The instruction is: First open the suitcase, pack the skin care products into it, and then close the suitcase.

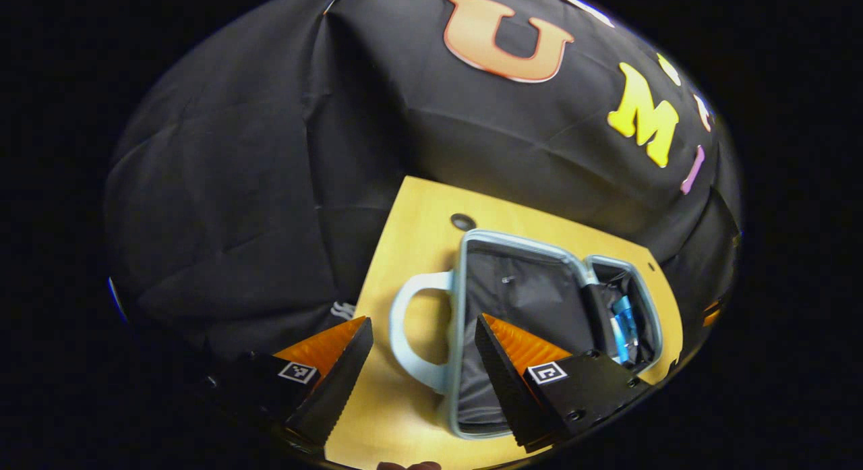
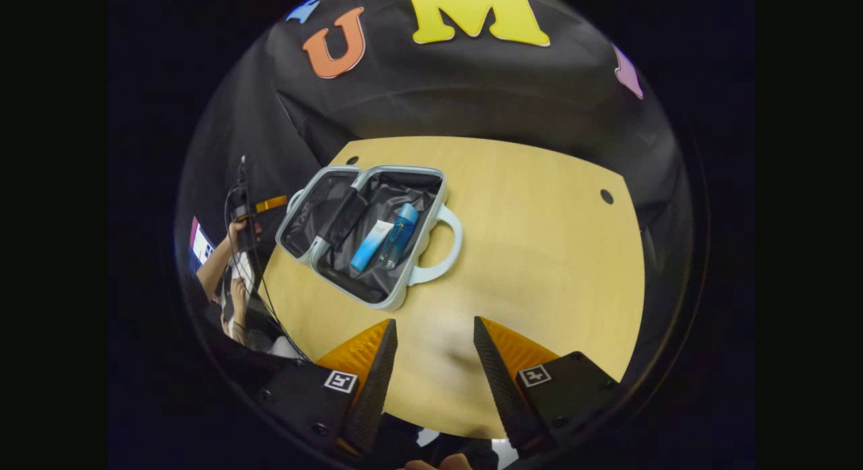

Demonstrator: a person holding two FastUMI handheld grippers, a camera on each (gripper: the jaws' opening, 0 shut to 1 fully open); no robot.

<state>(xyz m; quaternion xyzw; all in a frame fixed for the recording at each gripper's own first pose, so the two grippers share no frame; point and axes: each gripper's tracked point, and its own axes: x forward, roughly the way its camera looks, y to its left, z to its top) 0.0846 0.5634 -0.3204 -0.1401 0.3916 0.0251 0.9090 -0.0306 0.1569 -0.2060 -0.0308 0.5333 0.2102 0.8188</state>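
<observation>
The left hand-held gripper stands wide and holds nothing; in the left gripper view it hovers above the pale blue hard-shell suitcase, with one finger over the bench beside the looped handle and the other over the dark lining of the near half. The right hand-held gripper is also wide and empty, and it hangs over the bare yellow wooden bench, well apart from the suitcase. The suitcase lies fully open and flat on the bench, its two halves side by side. In the half that carries the handle lie two skin care products, touching each other: one white-and-blue squeeze tube and one blue transparent bottle. So I count one suitcase, one handle in clear sight, two products, and no other product on the bench as far as I can see. Packing seems done and closing is what remains. I judge the shell to be stiff and light, with a smooth rim that may slip between the fingers, so the free lid half should be taken at its outer edge and folded over the hinge. The bottle looks hard and smooth and may roll when the case moves; the tube is soft.
</observation>
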